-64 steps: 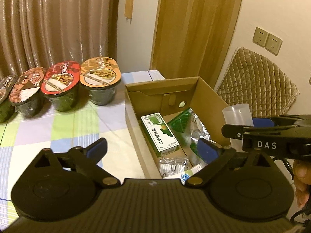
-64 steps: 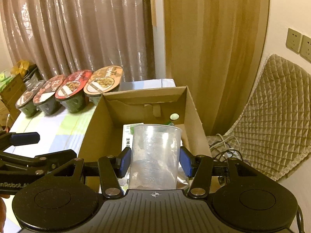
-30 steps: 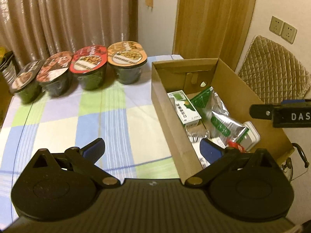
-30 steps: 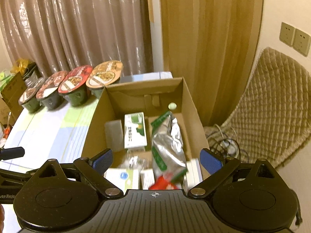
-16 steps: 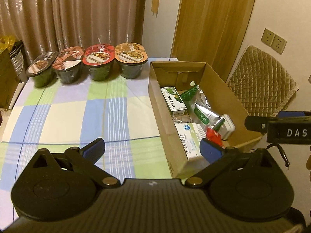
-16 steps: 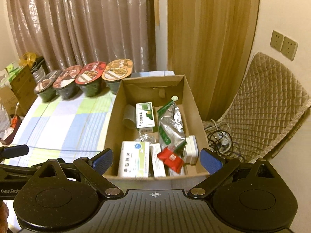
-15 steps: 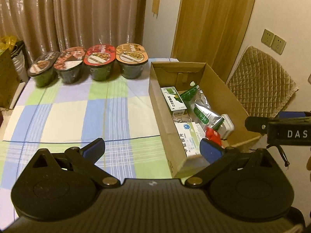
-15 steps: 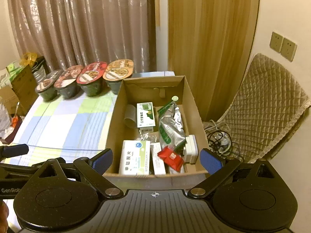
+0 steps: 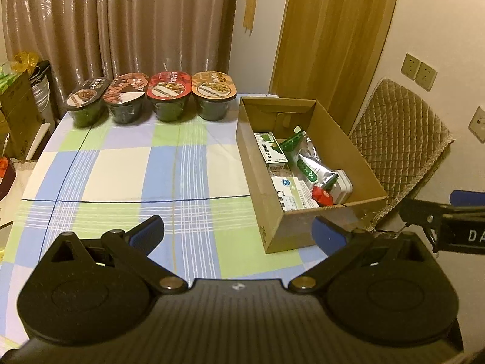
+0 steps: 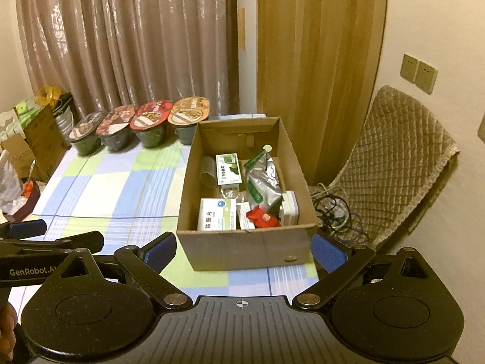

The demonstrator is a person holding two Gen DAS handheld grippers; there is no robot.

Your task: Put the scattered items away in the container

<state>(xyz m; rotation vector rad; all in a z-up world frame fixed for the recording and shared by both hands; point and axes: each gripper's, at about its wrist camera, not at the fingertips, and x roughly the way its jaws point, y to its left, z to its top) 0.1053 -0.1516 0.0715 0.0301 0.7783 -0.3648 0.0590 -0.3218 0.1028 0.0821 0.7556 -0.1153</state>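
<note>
- The back of the room is covered by brown pleated curtains (image 9: 121, 24), on which warm indoor light is reflected.
- A wooden door (image 10: 321, 60) is seen to the right of the curtains, set in a cream wall (image 9: 439, 15).
- Two beige wall sockets (image 10: 418, 72) are mounted side by side (a third plate is cut off at the frame edge).
- A quilted tan cover (image 10: 394, 157) is draped over what may be a chair.
- The table is spread with a checked cloth (image 9: 136, 166) in blue, green and cream.
- Tangled cables (image 10: 336, 212) are seen on the floor.
</note>
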